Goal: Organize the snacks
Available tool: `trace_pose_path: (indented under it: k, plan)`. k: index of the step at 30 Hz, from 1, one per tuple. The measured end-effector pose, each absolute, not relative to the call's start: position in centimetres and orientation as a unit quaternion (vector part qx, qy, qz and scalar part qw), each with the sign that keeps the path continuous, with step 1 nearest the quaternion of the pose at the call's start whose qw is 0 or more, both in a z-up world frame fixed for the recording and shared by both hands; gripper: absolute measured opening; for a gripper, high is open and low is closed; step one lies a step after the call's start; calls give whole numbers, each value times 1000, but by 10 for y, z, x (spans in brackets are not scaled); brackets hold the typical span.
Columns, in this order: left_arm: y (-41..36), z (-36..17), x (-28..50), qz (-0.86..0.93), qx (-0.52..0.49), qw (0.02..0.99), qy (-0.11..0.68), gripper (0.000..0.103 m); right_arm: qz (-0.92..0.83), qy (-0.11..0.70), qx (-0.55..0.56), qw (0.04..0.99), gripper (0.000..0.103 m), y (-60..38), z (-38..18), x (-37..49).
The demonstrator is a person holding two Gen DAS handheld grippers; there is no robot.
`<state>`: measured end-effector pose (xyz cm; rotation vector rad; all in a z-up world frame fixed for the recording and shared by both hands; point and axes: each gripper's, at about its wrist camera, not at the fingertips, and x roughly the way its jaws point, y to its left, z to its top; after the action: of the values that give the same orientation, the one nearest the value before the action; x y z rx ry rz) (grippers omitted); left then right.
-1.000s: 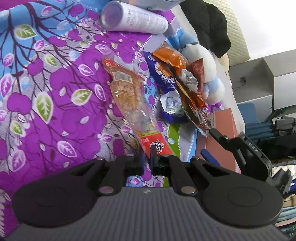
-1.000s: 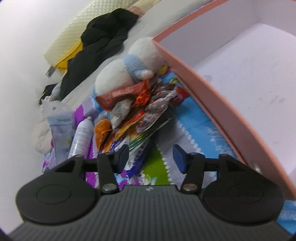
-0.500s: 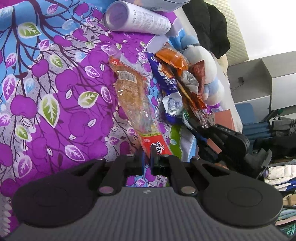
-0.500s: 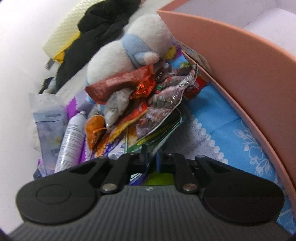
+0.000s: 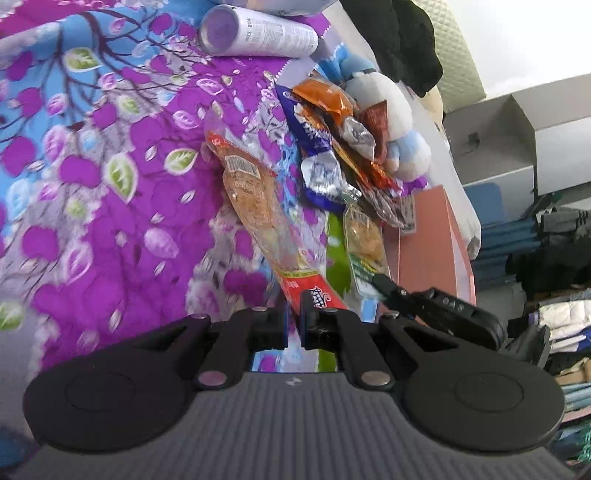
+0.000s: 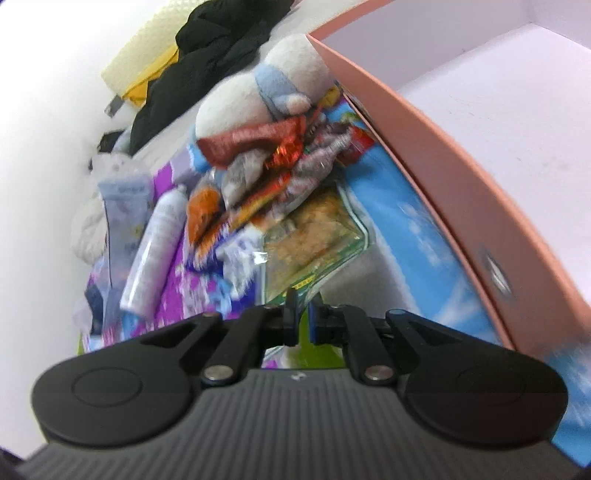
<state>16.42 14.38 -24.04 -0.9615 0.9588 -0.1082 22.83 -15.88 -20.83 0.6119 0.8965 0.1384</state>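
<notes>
Gripping a long clear snack bag (image 5: 258, 206) by its red end, my left gripper (image 5: 293, 319) is clenched; it lies on the purple floral sheet (image 5: 92, 192). My right gripper (image 6: 302, 319) pinches a green-edged snack bag (image 6: 314, 236) beside the pink box (image 6: 461, 192).

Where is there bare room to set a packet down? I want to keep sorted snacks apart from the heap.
The pink box shows a bare white floor. The floral bedspread lies open left of the long clear snack bag, below the white spray can. It is crowded between that bag and the plush toy, where wrappers pile up.
</notes>
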Motion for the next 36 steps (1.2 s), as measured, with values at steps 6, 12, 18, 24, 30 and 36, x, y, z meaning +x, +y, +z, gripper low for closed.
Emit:
trace_pose_path:
  k: [6,12,18,24,30,36]
  plan:
    - [144,-227,126,-42,-423,785,451,6,78,434,278,853,8,-163,-201,178]
    - [144,-217,94,-32,-400,793,459,6,86,443,262,853,8,-160,-199,135]
    - [144,-213,77,-13,-372,800,470,6,95,460,225,854,11,-159,-203,106]
    - [143,-210,72,12,-349,800,489,10,107,466,169,862,12,-157,-207,96]
    - [137,-207,73,30,-304,801,514,64,113,463,143,867,35,-152,-205,93]
    - [127,-196,87,48,-259,819,510,88,128,440,94,884,67,-148,-199,91]
